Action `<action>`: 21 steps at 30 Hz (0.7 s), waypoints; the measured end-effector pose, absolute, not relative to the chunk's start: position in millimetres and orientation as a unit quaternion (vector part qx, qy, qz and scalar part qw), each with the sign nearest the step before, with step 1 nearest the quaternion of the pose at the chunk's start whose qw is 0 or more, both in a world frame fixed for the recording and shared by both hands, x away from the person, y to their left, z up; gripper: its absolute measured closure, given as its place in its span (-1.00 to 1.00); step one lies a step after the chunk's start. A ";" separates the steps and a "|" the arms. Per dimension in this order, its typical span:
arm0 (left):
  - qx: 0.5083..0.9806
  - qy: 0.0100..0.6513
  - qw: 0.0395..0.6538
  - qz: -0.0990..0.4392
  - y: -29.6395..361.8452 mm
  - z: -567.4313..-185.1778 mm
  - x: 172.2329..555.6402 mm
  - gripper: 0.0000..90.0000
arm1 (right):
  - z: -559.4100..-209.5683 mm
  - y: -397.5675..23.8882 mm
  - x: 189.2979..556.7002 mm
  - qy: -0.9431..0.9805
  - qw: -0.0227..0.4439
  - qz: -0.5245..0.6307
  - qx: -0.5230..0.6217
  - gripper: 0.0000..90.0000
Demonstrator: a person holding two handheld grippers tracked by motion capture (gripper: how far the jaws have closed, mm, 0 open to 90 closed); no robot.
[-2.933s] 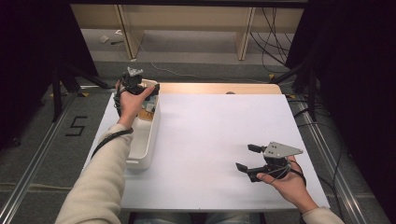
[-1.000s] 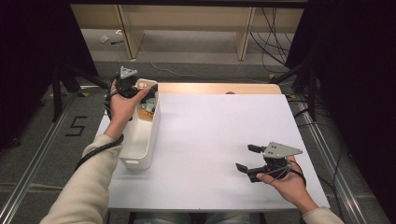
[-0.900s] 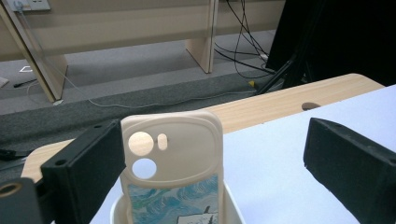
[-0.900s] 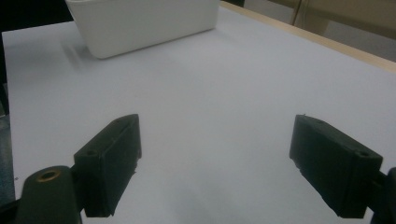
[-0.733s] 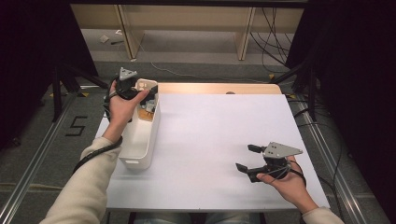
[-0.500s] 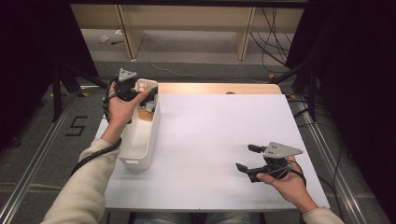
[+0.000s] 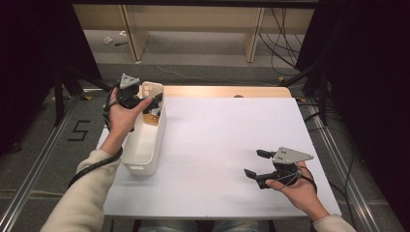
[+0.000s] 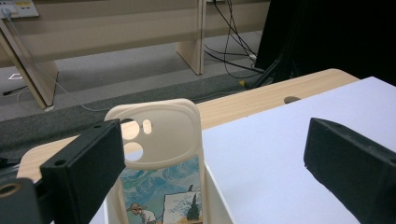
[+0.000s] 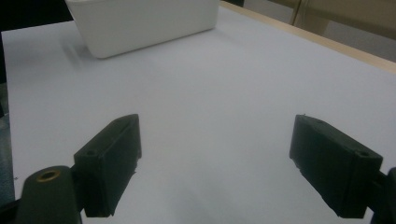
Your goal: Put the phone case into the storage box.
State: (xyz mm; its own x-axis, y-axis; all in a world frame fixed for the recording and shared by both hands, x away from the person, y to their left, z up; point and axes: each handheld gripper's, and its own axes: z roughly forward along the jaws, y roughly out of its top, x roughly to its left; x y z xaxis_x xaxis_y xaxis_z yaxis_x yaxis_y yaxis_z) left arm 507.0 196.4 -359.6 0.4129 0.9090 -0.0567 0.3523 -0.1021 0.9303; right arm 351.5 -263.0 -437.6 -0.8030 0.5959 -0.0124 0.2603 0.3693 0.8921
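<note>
At about ten o'clock on the white table top (image 7: pixel 227 145), the left gripper (image 7: pixel 151 103) hangs over the far end of a white bin (image 7: pixel 145 145), its jaws spread wide with nothing pinched between them. A cream phone case (image 8: pixel 159 154) stands upright in that far end of the bin. Its long axis runs up and down, with the camera cut-out end pointing up at twelve o'clock and the painted scene lower down, sinking behind the bin wall. In the left gripper view the case sits just inside the left-hand jaw and well apart from the right-hand one; whether it touches the left jaw cannot be told.

The bin's long axis runs from six to twelve o'clock along the sheet's left edge. Its near half looks bare inside. Beyond the bin's far end a strip of wooden tabletop (image 7: pixel 222 92) shows before the table drops off to the floor.

From the bin toward three o'clock the white surface is open all the way across.

At about four o'clock the right gripper (image 7: pixel 257 163) is held low over the sheet, jaws parted wide and holding nothing, pointing toward nine o'clock. It is close to the near and right edges.
</note>
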 end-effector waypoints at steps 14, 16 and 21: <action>0.686 0.453 0.498 0.276 195.8 -359.3 492.4 -0.89 | -437.5 -263.3 351.5 0.810 0.169 0.496 0.266 -0.61; 0.687 0.452 0.498 0.276 196.0 -358.9 490.9 -0.89 | -437.5 -263.3 351.5 0.810 0.169 0.496 0.266 -0.61; 0.686 0.453 0.497 0.276 196.1 -359.4 485.4 -0.89 | -437.4 -263.3 351.6 0.809 0.169 0.496 0.266 -0.61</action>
